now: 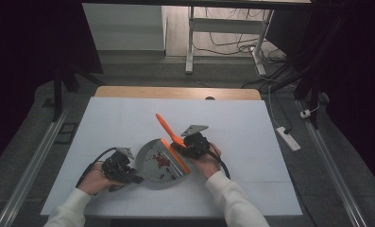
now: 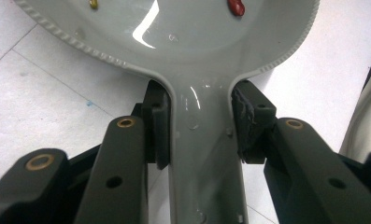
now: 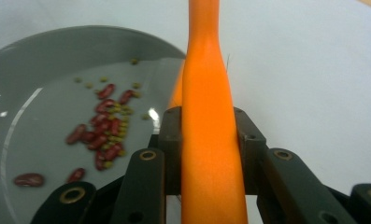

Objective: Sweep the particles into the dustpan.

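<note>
On the left we've got our left claw [image 2: 199,130] clamped on the handle of the glossy grey plastic dustpan [image 1: 159,163] sitting on the white counter [image 1: 109,125] with red beans [image 1: 162,161] in it, while our right claw [image 3: 206,140] grips the orange plastic brush [image 1: 168,130] at the pan's edge.
</note>
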`<state>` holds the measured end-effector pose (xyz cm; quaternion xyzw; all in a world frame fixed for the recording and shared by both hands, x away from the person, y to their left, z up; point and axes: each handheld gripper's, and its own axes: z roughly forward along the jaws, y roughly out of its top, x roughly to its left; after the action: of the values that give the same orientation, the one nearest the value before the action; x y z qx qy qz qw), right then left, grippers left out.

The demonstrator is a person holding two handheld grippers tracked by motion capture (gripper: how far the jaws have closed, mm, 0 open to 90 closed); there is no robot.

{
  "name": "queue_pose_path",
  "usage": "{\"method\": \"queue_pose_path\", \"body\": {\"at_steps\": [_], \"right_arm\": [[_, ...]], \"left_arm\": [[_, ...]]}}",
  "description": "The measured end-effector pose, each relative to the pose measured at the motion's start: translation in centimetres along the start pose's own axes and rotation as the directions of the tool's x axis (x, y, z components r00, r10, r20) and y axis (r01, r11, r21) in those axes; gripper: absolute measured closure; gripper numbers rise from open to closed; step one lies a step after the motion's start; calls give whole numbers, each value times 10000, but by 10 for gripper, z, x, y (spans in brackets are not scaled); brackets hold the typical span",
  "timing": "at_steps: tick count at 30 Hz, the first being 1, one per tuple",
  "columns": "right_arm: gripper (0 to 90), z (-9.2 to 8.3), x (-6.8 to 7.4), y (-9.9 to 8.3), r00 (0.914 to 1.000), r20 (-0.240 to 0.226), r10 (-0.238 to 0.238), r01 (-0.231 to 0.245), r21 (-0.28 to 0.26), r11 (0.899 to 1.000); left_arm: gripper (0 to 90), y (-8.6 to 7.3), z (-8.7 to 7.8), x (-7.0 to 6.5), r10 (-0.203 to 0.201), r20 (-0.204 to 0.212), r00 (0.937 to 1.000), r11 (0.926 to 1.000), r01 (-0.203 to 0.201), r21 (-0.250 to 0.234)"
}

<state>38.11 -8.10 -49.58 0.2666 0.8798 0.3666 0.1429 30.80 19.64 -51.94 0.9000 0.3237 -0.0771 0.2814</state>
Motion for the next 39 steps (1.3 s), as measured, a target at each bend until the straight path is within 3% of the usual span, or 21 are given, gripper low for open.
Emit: {"method": "queue_pose_path", "body": {"at_steps": [3, 9, 11, 19, 39], "right_arm": [[702, 1, 9, 3, 9995, -139, -278, 277, -84, 9996], [702, -1, 24, 9, 9947, -873, -546, 528, -235, 9983], [702, -3, 25, 10, 9923, -1160, -443, 398, -406, 9984], [702, -23, 11, 12, 9977, -653, -167, 94, -1108, 9938], [702, -45, -9, 4, 9990, -431, 135, -195, -1422, 9896]], "left_arm": [[618, 0, 0, 0, -7, -18, 10000, 10000, 7, -6], [618, 0, 0, 0, 5, -19, 10000, 10000, -5, -21], [618, 0, 0, 0, 21, -26, 10000, 10000, -21, -31], [618, -1, 0, -1, 92, -63, 9999, 9999, -93, -128], [617, -1, -3, -9, 478, -547, 9974, 9952, -522, -828]]}}
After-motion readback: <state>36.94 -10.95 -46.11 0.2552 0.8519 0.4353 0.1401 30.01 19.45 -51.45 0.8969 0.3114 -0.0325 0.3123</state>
